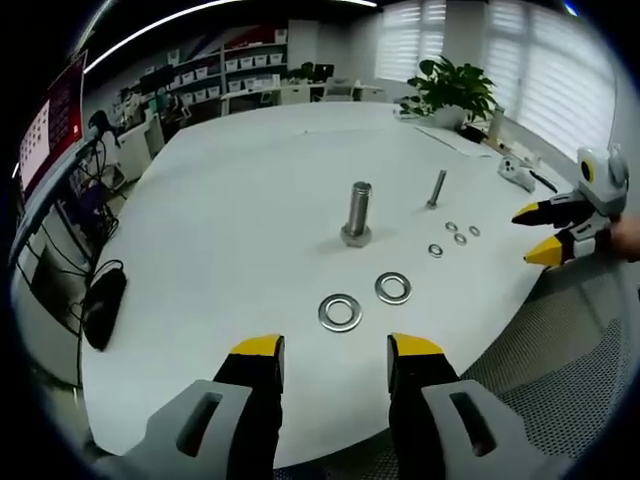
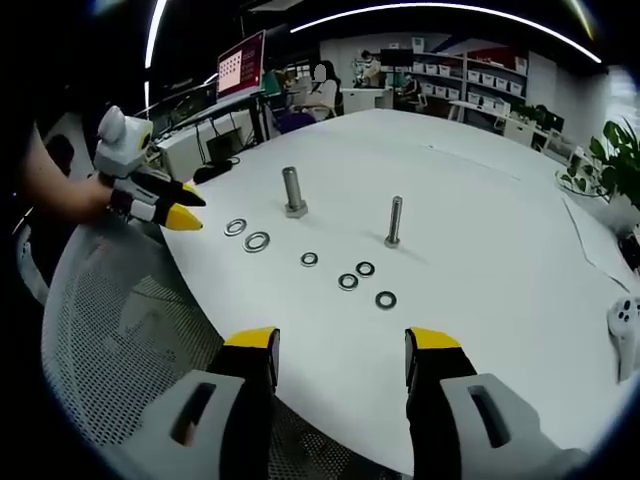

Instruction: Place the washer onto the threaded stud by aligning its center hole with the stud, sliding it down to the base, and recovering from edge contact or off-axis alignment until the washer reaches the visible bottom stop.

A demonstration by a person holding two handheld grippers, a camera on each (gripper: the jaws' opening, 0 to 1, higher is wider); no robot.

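A large threaded stud (image 1: 357,212) (image 2: 293,190) stands upright on its hex head on the white table (image 1: 250,200) (image 2: 480,250). A thinner stud (image 1: 437,188) (image 2: 395,220) stands beside it. Two large washers (image 1: 340,312) (image 1: 393,288) lie flat just ahead of my left gripper (image 1: 335,350), which is open and holds nothing. In the right gripper view they (image 2: 236,227) (image 2: 257,241) lie near the left gripper (image 2: 190,212). Several small washers (image 1: 452,238) (image 2: 360,278) lie by the thin stud. My right gripper (image 2: 343,345) (image 1: 528,236) hovers open off the table edge.
A mesh chair seat (image 2: 120,340) (image 1: 560,380) sits below the table edge. A white controller (image 1: 517,172) (image 2: 627,330) and a potted plant (image 1: 452,92) stand at the far side. A black object (image 1: 103,305) hangs off the table's edge. Desks and a monitor (image 2: 241,62) stand behind.
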